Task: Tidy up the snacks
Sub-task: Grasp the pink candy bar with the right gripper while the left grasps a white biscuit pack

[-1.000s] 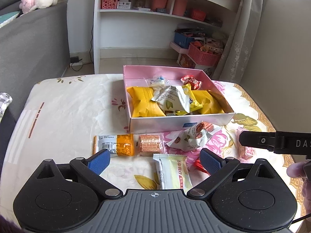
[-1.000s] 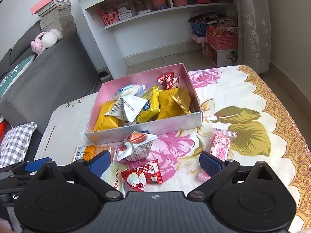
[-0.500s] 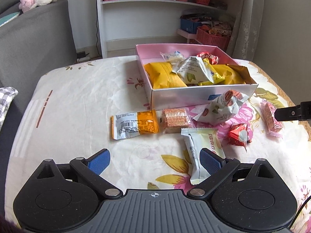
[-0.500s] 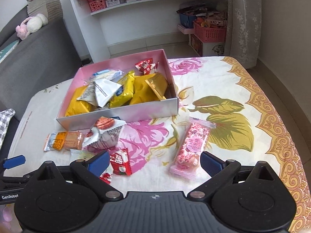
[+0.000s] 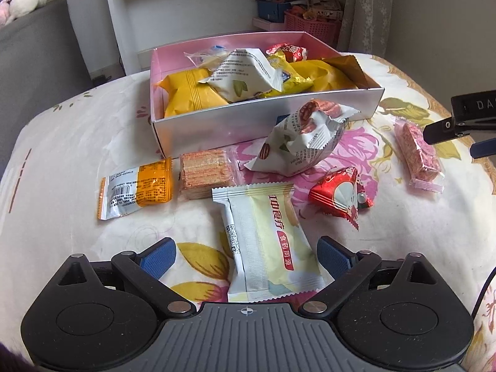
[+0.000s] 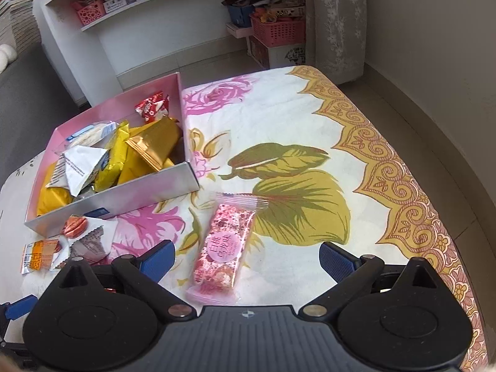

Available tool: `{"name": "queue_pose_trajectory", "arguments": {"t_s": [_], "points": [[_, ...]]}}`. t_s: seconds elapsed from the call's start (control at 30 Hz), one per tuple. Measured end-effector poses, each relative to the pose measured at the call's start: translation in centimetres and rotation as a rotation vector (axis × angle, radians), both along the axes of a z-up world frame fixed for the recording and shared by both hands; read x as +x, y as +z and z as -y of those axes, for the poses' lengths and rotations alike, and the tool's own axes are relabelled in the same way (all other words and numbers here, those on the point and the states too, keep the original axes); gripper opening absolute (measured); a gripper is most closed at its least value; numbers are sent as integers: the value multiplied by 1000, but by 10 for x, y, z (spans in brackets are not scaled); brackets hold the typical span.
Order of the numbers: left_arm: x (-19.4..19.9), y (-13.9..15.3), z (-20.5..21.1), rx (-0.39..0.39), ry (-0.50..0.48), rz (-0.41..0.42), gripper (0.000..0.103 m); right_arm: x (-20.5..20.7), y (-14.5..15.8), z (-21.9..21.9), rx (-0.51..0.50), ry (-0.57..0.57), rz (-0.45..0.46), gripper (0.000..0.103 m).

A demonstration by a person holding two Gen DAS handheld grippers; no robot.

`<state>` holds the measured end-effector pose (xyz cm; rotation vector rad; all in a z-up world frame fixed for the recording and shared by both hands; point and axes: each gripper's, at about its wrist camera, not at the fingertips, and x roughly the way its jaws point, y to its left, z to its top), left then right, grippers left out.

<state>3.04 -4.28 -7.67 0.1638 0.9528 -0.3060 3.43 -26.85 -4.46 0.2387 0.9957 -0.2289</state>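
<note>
A pink box (image 5: 266, 117) holds several yellow and white snack packs; it also shows in the right wrist view (image 6: 124, 192). My left gripper (image 5: 246, 259) is open, its fingers on either side of a pale yellow-green packet (image 5: 269, 241) lying on the table. My right gripper (image 6: 246, 257) is open, its fingers on either side of a pink candy bar (image 6: 224, 245). That bar (image 5: 418, 158) and the right gripper's tips (image 5: 458, 133) show at the right of the left wrist view.
Loose on the floral tablecloth (image 6: 310, 124) in front of the box: an orange-white packet (image 5: 136, 187), a wafer pack (image 5: 206, 172), a white nut pouch (image 5: 303, 142), a red triangular candy (image 5: 339, 193). A white shelf (image 6: 186, 31) and baskets stand behind; the table edge (image 6: 440, 204) is at right.
Both grippers have dropped lower and closer to the table. The left one has come over the pale packet, the right one has shifted right over the pink bar. Both stay open.
</note>
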Motion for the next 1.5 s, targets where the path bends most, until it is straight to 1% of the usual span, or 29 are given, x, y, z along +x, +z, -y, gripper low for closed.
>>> {"name": "queue_pose_trajectory", "arguments": {"t_s": [0.07, 0.2, 0.3, 0.33, 0.37, 0.4, 0.47, 0.53, 0.57, 0.7, 0.73, 0.77, 0.83, 0.87, 0.93, 0.97, 1.03, 1.13, 1.27, 1.33, 1.4, 1.5], "points": [[1, -3, 1, 12, -6, 1, 98, 3, -6, 4, 15, -13, -20, 93], [3, -3, -2, -11, 2, -5, 96, 10, -16, 9, 41, -38, -44, 93], [5, -2, -4, -40, -4, -17, 88, 14, -22, 11, 67, -57, -50, 93], [5, -1, -4, -45, -4, -17, 83, 15, -24, 11, 76, -63, -54, 93], [5, -1, -4, -40, -4, -14, 75, 16, -26, 11, 82, -67, -58, 93], [5, 0, -3, -25, -6, -7, 71, 18, -27, 10, 87, -68, -62, 93], [4, 1, -3, -17, -18, 1, 58, 19, -30, 7, 87, -61, -65, 93], [3, 3, -6, -24, -20, 0, 49, 21, -31, 3, 72, -44, -65, 92], [3, 3, -7, -28, -18, -4, 48, 21, -31, 1, 63, -31, -62, 91], [3, 4, -17, -41, 0, -16, 46, 20, -32, -12, -4, 33, -51, 80], [3, 4, -19, -43, 6, -20, 46, 20, -32, -14, -20, 42, -51, 76], [3, 5, -23, -47, 12, -24, 45, 20, -32, -16, -37, 49, -53, 75], [2, 5, -29, -53, 20, -29, 45, 19, -33, -19, -75, 64, -52, 67], [2, 5, -33, -54, 24, -31, 45, 19, -33, -20, -88, 71, -50, 65], [0, 5, -40, -58, 33, -35, 45, 18, -32, -21, -96, 89, -41, 55], [0, 5, -45, -61, 40, -38, 45, 18, -31, -23, -97, 99, -38, 53], [-1, 5, -54, -67, 51, -41, 45, 17, -30, -28, -104, 126, -32, 38], [-5, 5, -66, -69, 64, -40, 45, 15, -27, -40, -122, 193, -27, 28], [-8, 5, -80, -86, 66, -35, 45, 8, -26, -51, -103, 281, -31, 27], [-10, 4, -86, -98, 65, -33, 45, 5, -24, -54, -65, 324, -41, 26], [-10, 4, -89, -107, 60, -29, 46, 1, -22, -54, -24, 350, -46, 26], [-11, 4, -92, -117, 49, -18, 48, -6, -21, -59, -23, 375, -51, 28]]}}
